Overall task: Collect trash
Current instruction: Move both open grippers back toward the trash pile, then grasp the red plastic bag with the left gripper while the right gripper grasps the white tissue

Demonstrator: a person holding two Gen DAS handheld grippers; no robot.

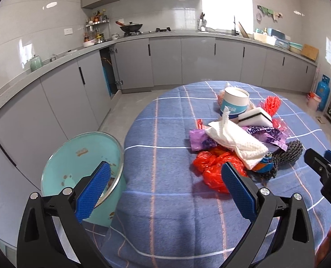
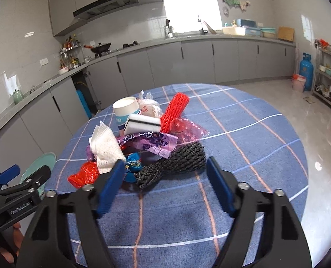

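Note:
A pile of trash lies on the round table with a blue checked cloth (image 1: pixel 165 134): a paper cup (image 1: pixel 234 102), a white sponge (image 1: pixel 254 116), a white paper towel (image 1: pixel 237 144), a purple wrapper (image 1: pixel 270 134), a red plastic bag (image 1: pixel 212 167), a black foam net (image 2: pixel 178 163) and a red foam net (image 2: pixel 175 111). A teal bin (image 1: pixel 80 163) stands beside the table at the left. My left gripper (image 1: pixel 165 189) is open and empty, near the red bag. My right gripper (image 2: pixel 165 187) is open and empty, just in front of the black net.
Grey kitchen cabinets (image 1: pixel 165 60) run along the back and left walls with a wok and a sink on the counter. A blue gas cylinder (image 2: pixel 306 71) and a shelf rack (image 2: pixel 330 78) stand at the far right. One cabinet door (image 1: pixel 108 71) is ajar.

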